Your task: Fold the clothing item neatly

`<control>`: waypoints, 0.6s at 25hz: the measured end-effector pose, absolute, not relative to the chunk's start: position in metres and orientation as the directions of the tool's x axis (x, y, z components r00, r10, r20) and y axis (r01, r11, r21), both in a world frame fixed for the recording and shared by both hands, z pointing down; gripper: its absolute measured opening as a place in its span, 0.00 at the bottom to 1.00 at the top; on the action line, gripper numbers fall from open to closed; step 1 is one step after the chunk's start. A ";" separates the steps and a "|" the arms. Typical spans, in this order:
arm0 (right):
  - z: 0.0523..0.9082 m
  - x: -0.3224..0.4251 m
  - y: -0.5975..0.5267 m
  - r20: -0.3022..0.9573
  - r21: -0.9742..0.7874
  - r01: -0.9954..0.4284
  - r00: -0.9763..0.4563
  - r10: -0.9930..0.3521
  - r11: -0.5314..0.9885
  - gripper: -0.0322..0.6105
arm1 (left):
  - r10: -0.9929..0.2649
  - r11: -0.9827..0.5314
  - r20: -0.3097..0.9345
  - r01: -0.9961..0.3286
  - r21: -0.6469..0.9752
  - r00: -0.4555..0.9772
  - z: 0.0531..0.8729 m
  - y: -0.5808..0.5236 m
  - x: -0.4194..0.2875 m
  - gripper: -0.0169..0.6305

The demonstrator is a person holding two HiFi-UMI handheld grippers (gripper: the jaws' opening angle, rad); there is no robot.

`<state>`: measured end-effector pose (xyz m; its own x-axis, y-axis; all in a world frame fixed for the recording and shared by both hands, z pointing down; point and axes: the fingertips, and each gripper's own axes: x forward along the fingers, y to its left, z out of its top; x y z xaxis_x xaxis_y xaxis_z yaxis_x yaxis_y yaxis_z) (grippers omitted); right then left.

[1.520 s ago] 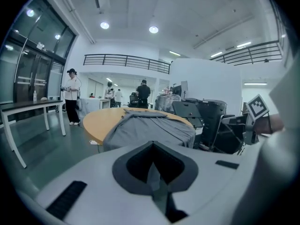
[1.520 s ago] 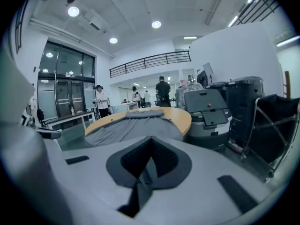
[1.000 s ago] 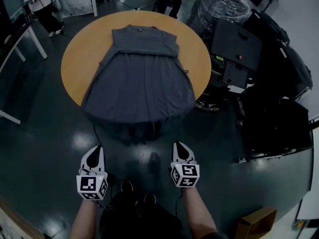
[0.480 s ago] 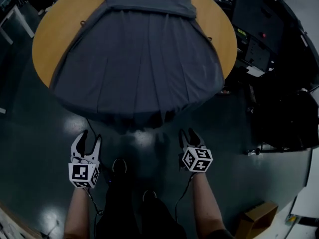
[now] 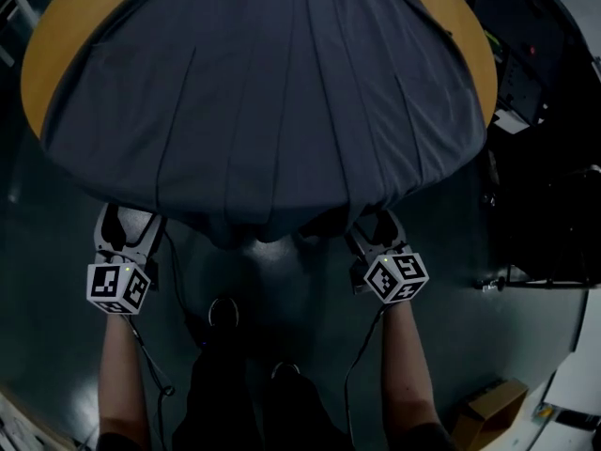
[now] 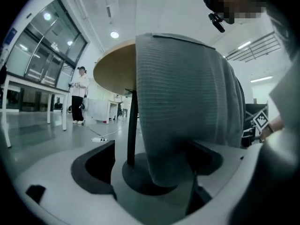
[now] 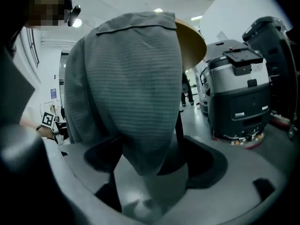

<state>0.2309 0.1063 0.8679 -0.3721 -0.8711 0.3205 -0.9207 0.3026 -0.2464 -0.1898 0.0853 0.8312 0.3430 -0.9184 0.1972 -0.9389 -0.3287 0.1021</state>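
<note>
A dark grey dress lies flat on the round wooden table, and its hem hangs over the near edge. My left gripper is at the hanging hem on the left. Its jaws are opening, and in the left gripper view a fold of the hem hangs between the wide-apart fingers without being pressed. My right gripper is at the hem on the right. Its jaws are opening too, and in the right gripper view the fabric droops loosely between them.
Under the table stands a black pedestal leg. Black machines crowd the right side close to the table, and one grey unit shows nearby. A cardboard box sits on the floor at lower right. A person stands far off.
The head view has closed in on the table. Both grippers moved forward from over the floor up to the dress hem, and their jaws went from shut to wide apart.
</note>
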 end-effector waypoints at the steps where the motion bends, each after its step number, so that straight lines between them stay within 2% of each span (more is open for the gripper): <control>1: 0.868 0.230 0.103 0.325 -0.238 -0.918 -0.382 -0.865 0.316 0.64 | -0.913 -0.349 0.191 -0.933 0.086 0.359 0.828 0.078 -0.189 0.73; 4: 0.856 0.222 0.091 0.326 -0.201 -0.910 -0.411 -0.851 0.362 0.65 | -0.884 -0.425 0.186 -0.903 0.065 0.429 0.817 0.059 -0.174 0.73; 6: 0.844 0.214 0.086 0.326 -0.195 -0.901 -0.432 -0.841 0.388 0.65 | -0.851 -0.481 0.225 -0.876 0.028 0.474 0.811 0.052 -0.159 0.73; 7: 0.840 0.208 0.086 0.333 -0.204 -0.894 -0.447 -0.830 0.399 0.65 | -0.842 -0.492 0.252 -0.870 0.003 0.477 0.808 0.051 -0.154 0.69; 8: 0.836 0.203 0.088 0.346 -0.213 -0.889 -0.457 -0.819 0.406 0.64 | -0.840 -0.489 0.275 -0.872 -0.012 0.467 0.805 0.052 -0.152 0.44; 9: 0.833 0.200 0.092 0.364 -0.215 -0.889 -0.456 -0.812 0.404 0.59 | -0.840 -0.480 0.295 -0.877 -0.015 0.454 0.802 0.054 -0.151 0.08; 12: 0.824 0.198 0.110 0.423 -0.184 -0.917 -0.399 -0.814 0.354 0.09 | -0.820 -0.474 0.347 -0.880 0.035 0.456 0.796 0.069 -0.152 0.05; 13: 0.822 0.197 0.119 0.437 -0.189 -0.922 -0.388 -0.812 0.338 0.05 | -0.815 -0.470 0.359 -0.881 0.051 0.455 0.794 0.076 -0.153 0.05; 15: 0.817 0.196 0.139 0.461 -0.215 -0.925 -0.378 -0.803 0.312 0.05 | -0.808 -0.460 0.382 -0.886 0.066 0.448 0.789 0.095 -0.157 0.05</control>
